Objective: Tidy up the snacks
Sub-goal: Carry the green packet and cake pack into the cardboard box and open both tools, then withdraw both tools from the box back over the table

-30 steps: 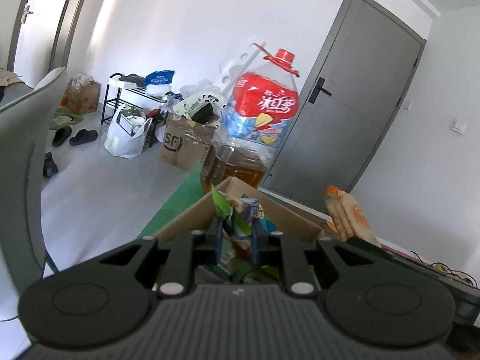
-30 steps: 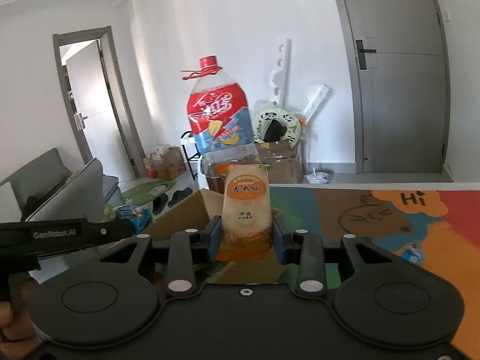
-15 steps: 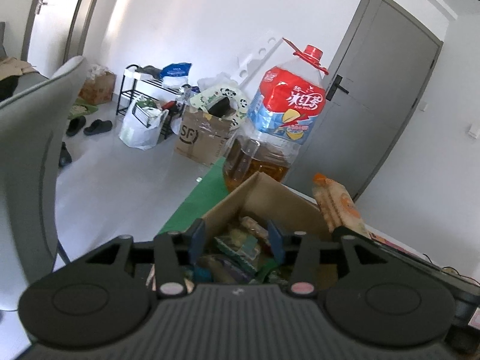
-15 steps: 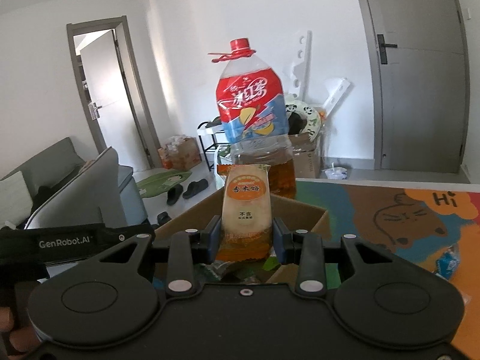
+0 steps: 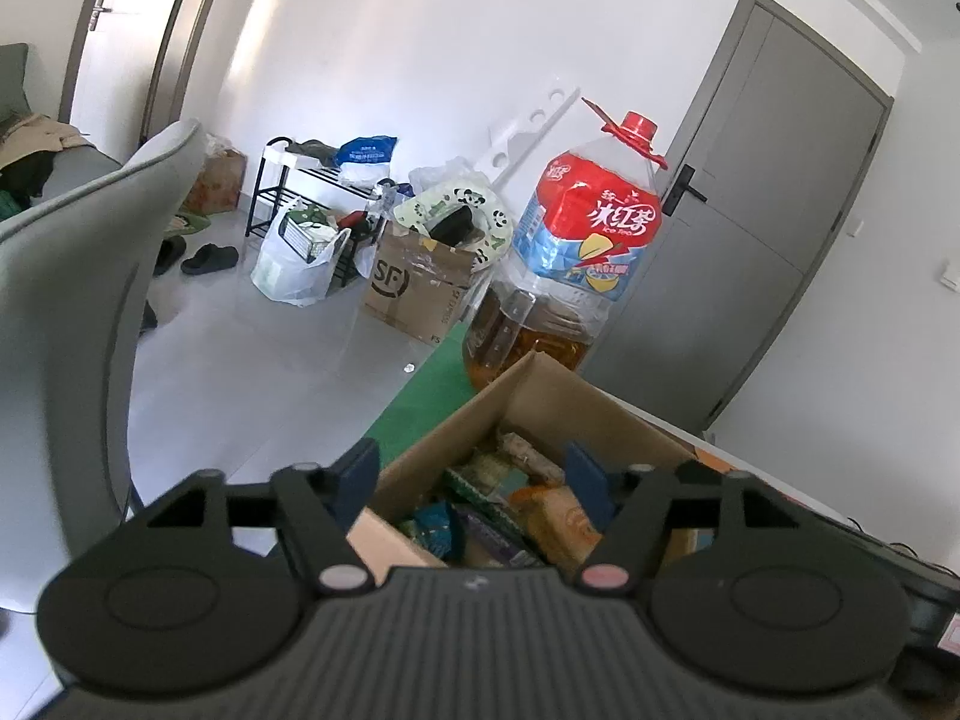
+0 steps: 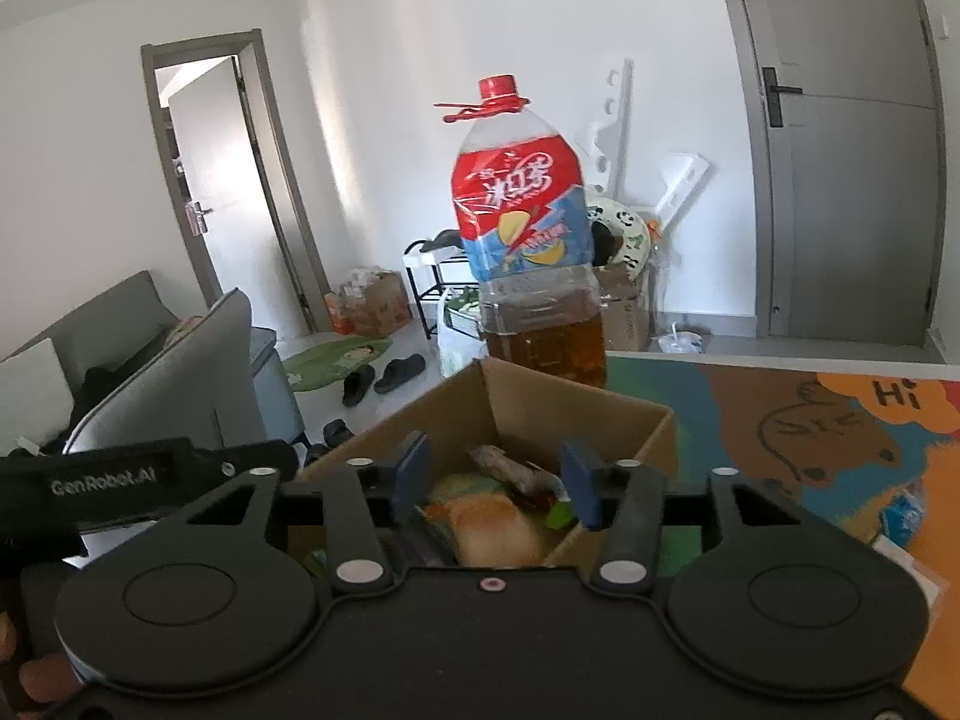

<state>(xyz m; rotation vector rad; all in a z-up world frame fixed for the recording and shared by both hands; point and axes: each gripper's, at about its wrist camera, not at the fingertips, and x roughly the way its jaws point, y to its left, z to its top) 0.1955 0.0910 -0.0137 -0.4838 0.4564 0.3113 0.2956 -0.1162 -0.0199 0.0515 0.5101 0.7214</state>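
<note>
An open cardboard box [image 5: 543, 396] holds several snack packets. My left gripper [image 5: 471, 483] hovers over its near corner; its jaws are opening and grip nothing, with the packets lying below. In the right wrist view the same box [image 6: 576, 399] sits just ahead. My right gripper [image 6: 495, 480] is above it with its jaws opening. A blurred orange-beige packet [image 6: 498, 525] lies loose in the box below the fingers, and the pads are not touching it. The left gripper's body [image 6: 138, 474] shows at the left edge of that view.
A large iced-tea bottle [image 6: 528, 252] stands right behind the box. A grey chair back [image 5: 66, 300] rises at the left. A colourful mat [image 6: 810, 420] covers the table to the right, with a blue packet [image 6: 900, 516] on it.
The left jaws spread apart and the green packet they held now lies in the box. The right jaws widened and the orange packet dropped from between them into the box.
</note>
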